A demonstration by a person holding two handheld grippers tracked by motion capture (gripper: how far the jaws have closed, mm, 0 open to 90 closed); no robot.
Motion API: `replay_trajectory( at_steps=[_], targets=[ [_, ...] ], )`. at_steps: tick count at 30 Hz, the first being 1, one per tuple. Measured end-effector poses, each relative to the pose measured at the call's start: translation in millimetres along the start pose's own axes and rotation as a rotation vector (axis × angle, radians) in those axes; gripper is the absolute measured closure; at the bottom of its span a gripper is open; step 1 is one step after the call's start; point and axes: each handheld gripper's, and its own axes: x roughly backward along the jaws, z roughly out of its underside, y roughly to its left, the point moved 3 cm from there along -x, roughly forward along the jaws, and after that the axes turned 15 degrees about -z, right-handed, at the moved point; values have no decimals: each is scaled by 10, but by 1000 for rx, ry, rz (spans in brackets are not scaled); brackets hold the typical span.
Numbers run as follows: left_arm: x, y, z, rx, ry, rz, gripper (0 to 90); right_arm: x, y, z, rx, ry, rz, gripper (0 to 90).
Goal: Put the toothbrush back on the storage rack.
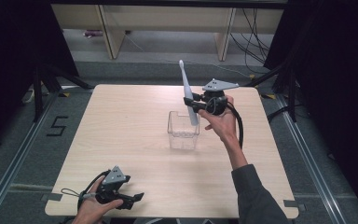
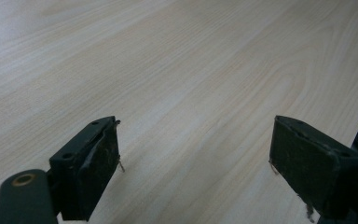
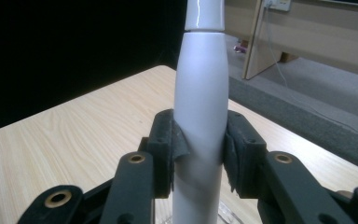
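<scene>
Your right claw [image 3: 199, 156] is clenched on the white electric toothbrush [image 3: 200, 112], its two black jaws pressing the handle from either side about midway up; in the right gripper view the handle rises upright between them and runs out of the top of the picture. In the high view the right claw [image 1: 189, 102] holds the toothbrush [image 1: 187, 91] nearly upright, brush head uppermost and leaning slightly away from you, with the lower end of the handle down inside the clear plastic box [image 1: 183, 130]. That box stands open-topped near the middle of the desk [image 1: 121, 126], just left of your right hand [image 1: 220, 119]. Your left claw [image 2: 193, 163] is released, jaws spread wide with only bare wood grain between them. In the high view the left claw [image 1: 135, 199] rests low at the near left edge of the desk, well apart from the box, held in your left hand [image 1: 93, 207].
</scene>
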Motion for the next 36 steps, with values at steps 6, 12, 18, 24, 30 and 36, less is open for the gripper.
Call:
replay_trajectory(
  at_steps=[6, 12, 18, 24, 30, 36],
  targets=[
    [9, 13, 1, -16, 5, -2, 150, -127, 31, 86, -37, 30, -17, 666],
    [9, 10, 2, -13, 5, -1, 150, -241, 37, 138, -18, 59, -24, 666],
    [14, 11, 2, -13, 6, -1, 150, -316, 16, 258, -8, 94, -20, 666],
    [12, 11, 2, -14, 5, -1, 150, -371, 5, 350, -22, 139, -32, 666],
    [14, 10, 1, -13, 5, -1, 150, -399, -5, 421, -30, 173, -10, 666],
    [18, 7, 3, -12, 7, 3, 150, -457, -18, 492, -23, 196, -11, 665]
  ],
)
